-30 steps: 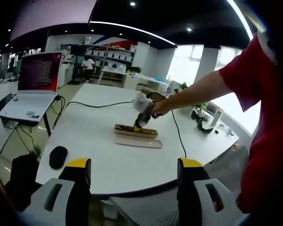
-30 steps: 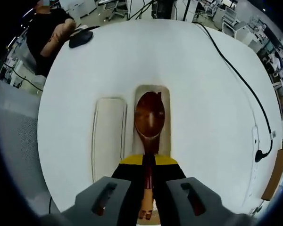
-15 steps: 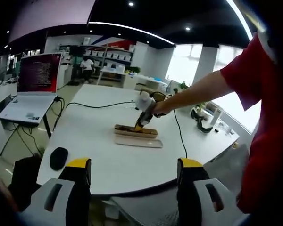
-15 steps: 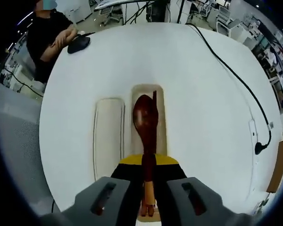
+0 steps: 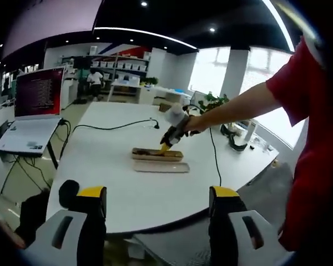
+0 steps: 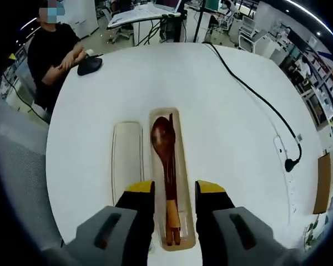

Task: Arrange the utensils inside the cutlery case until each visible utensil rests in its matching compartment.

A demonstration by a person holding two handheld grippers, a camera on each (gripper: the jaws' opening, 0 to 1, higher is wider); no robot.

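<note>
Yellow-tipped and spread apart, the jaws of the right gripper (image 6: 175, 195) rise from the bottom centre of the right gripper view, released and grasping nothing. Between them, lower in the frame, shows the tan handle end of a dark reddish-brown wooden spoon (image 6: 164, 148), which lies lengthwise in the beige oblong cutlery case (image 6: 182, 166); its bowl points toward the upper part of the frame. Just right of the spoon, in the same tray, lie thin dark chopsticks (image 6: 172, 145), touching or nearly touching it. Immediately left of the case, parallel to it, rests its pale beige lid (image 6: 126, 157), flat on the round white table (image 6: 222, 105). A black cable (image 6: 257, 98) runs across the table on the right of the frame, ending in a plug. At the upper left edge of the table sits a black computer mouse (image 6: 89, 66), with a person in a black shirt (image 6: 51, 50) seated beside it.

In the left gripper view, the left gripper (image 5: 154, 204) shows at the bottom with its yellow-tipped jaws wide apart and nothing between them. Beyond it, at mid-frame, the case (image 5: 157, 154) and lid (image 5: 161, 166) lie on the table (image 5: 100, 155), with the right gripper (image 5: 167, 142) held just above the case by an arm reaching in from the right. A person's red sleeve (image 5: 302, 83) occupies the right edge. At left stands an open laptop (image 5: 30, 108) with a reddish screen.
</note>
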